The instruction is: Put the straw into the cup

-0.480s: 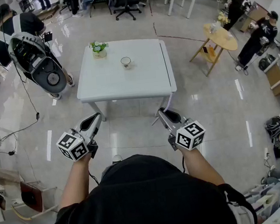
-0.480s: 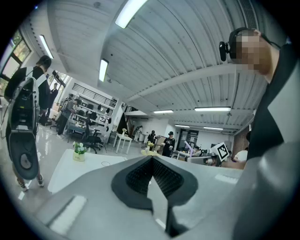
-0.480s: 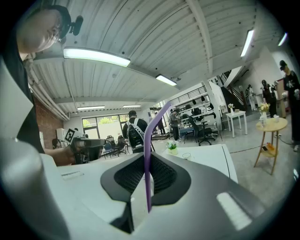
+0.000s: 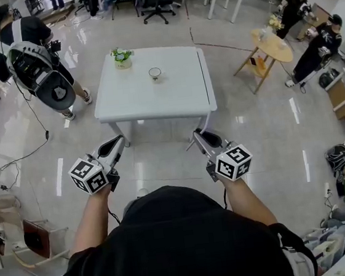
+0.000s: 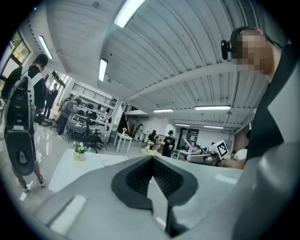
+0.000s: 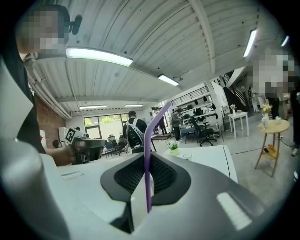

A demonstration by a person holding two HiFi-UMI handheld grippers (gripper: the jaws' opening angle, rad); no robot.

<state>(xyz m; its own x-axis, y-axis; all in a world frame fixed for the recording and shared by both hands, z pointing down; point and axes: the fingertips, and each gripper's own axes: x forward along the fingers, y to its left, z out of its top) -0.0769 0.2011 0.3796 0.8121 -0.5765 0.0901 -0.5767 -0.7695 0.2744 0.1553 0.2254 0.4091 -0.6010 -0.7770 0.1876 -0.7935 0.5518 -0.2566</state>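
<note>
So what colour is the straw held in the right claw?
Purple. The straw shows best in the right gripper view.

Table at centre. On it, 1 cup near the far edge and 1 flower pot at the far-left corner, apart. Before the near edge, off the table: left gripper and right gripper, side by side. Straw stands between the right gripper's jaws. Round side table lies to the right.
</note>
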